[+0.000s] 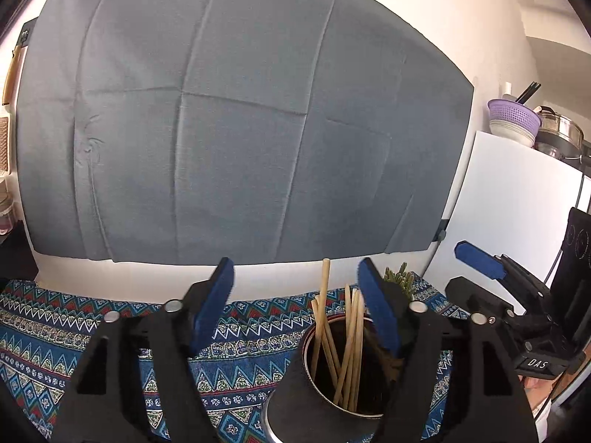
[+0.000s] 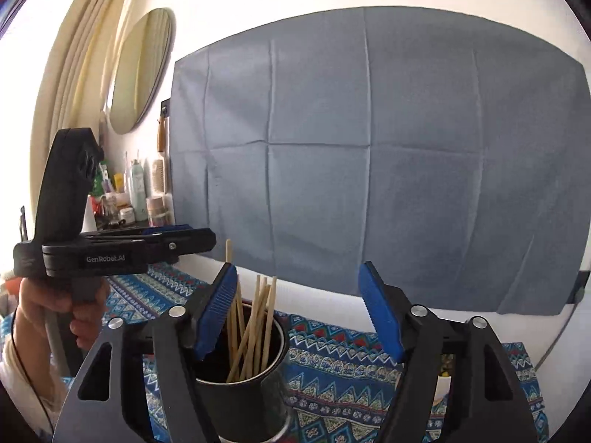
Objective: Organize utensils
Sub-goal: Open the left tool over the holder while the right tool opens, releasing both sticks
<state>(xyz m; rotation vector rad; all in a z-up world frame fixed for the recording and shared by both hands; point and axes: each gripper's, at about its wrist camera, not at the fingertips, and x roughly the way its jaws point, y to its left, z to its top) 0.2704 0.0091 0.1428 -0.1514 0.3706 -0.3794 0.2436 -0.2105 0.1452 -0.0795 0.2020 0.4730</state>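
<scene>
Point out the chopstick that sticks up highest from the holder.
The lone chopstick on the left of the bundle: its tip clears all the others in the black holder.

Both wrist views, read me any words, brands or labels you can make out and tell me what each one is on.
"GenRobot.AI": on the side of the left gripper, in the right wrist view.
"DAS": on a small black block at the base of the right gripper, in the left wrist view.
Labels on the toiletry bottles by the wall: too small and blurred to read.
</scene>
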